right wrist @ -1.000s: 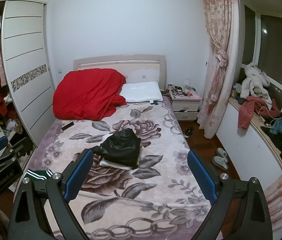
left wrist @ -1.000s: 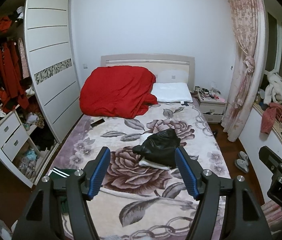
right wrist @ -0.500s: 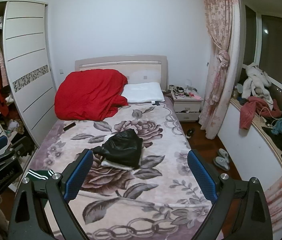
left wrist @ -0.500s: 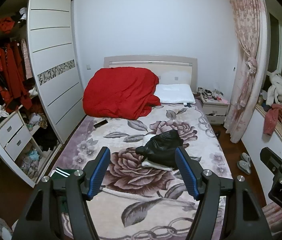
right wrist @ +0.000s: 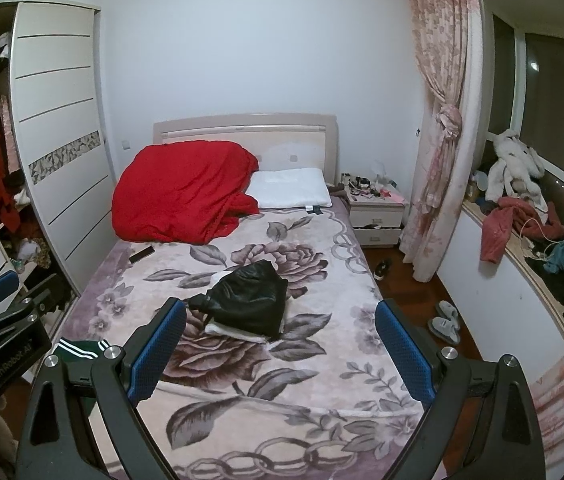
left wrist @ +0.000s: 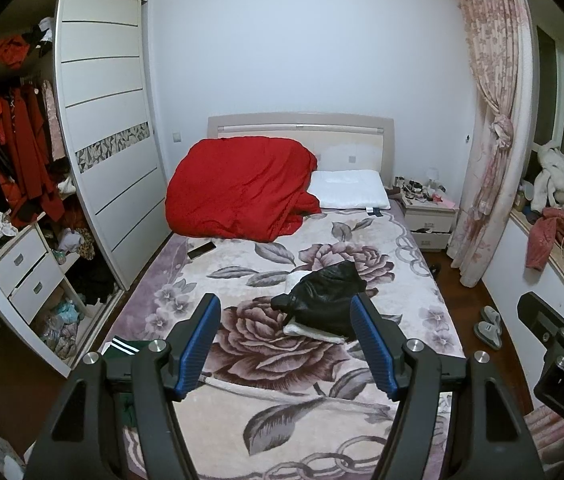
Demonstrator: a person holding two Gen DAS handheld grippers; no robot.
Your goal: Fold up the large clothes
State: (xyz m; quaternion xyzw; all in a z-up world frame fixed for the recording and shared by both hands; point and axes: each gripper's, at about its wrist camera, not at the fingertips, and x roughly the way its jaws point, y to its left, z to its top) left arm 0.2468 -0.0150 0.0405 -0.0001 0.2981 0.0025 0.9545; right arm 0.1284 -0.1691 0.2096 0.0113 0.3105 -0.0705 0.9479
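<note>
Was a lived-in home bedroom — showed a bed [left wrist: 409,280] under a floral blanket, a red duvet [left wrist: 238,188] heaped beside 1 white pillow [left wrist: 349,190], a nightstand [left wrist: 429,220] cluttered with small items, an open wardrobe [left wrist: 10,152] stuffed with clothes — plus pink tied curtains [right wrist: 441,120] and slippers [right wrist: 445,320] on the wooden floor.

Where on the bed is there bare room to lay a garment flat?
Free: blanket between black jacket and foot edge, and strip right of the jacket. Crowded: head end, with red duvet, pillow and phone.
</note>
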